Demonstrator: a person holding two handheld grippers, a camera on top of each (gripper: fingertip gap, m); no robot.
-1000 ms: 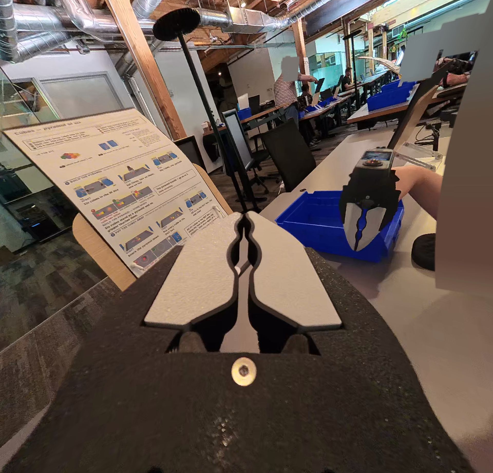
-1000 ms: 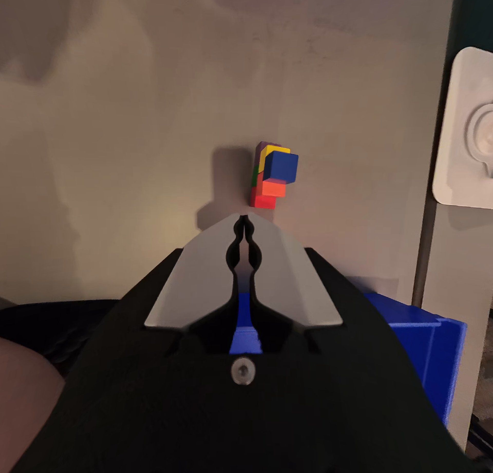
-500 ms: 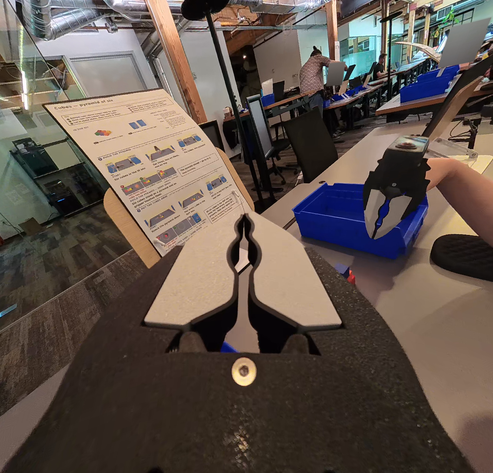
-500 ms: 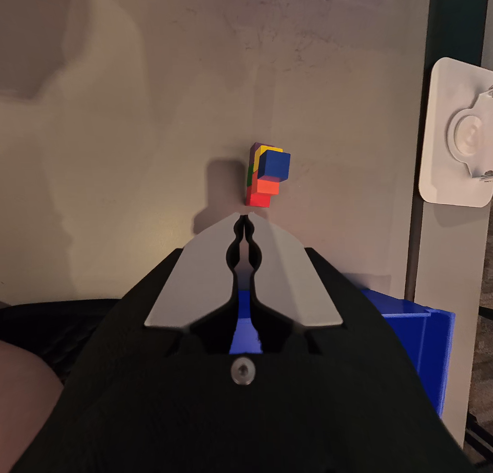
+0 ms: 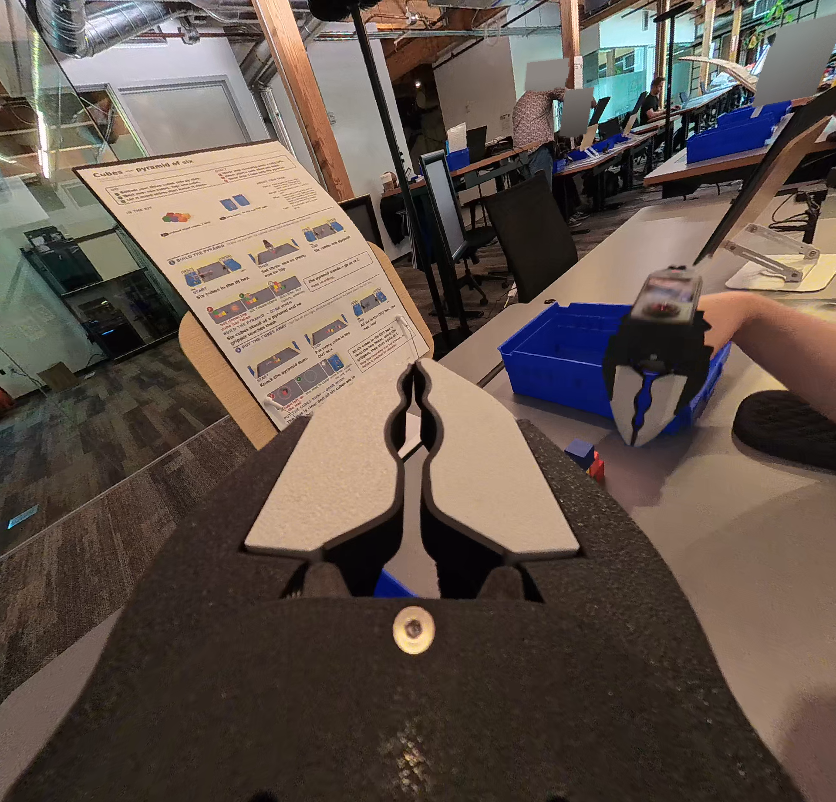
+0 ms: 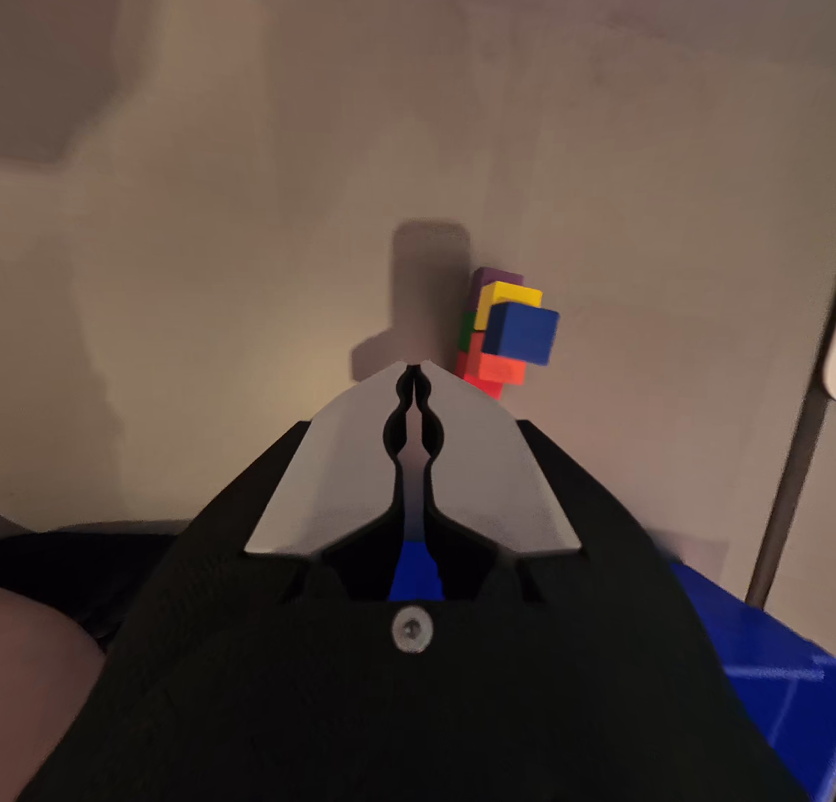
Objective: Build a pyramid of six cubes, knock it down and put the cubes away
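The pyramid (image 6: 506,332) stands on the counter (image 6: 226,237), so knocking it down comes next. The right claw (image 6: 412,366), closed and empty, must sweep sideways into it; the left claw (image 5: 415,366) is closed and empty too.

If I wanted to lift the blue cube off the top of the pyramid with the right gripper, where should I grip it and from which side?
Probably from above: the blue cube sits alone at the top, over the yellow cube and orange cube, so its side faces are bare. Open the right gripper, now shut, and close on two opposite side faces, clear of the cubes below.

Grey table (image 5: 724,577), blue bin (image 5: 556,364), cube pyramid (image 6: 502,332), black pad (image 5: 787,427)
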